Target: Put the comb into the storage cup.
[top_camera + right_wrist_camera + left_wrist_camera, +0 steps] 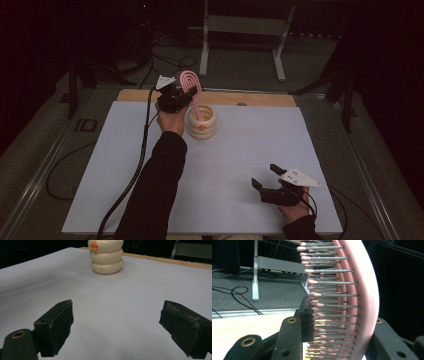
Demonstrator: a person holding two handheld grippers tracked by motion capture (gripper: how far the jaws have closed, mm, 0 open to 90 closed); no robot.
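— What sits between the black jaws?
— A pink plastic hairbrush with metal bristles tipped in pink (352, 297), clamped upright, its curved back against the right jaw.
— And farther off?
— A pale wooden table edge (242, 322) at near left, grey carpet with black cables (239, 293), and a grey metal stand (255, 272).

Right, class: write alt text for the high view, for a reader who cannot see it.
The left gripper is shut on the head of a pink hairbrush, whose handle dips into a cream ringed holder at the far side of a white table. The right gripper rests open near the front right corner, holding nothing.
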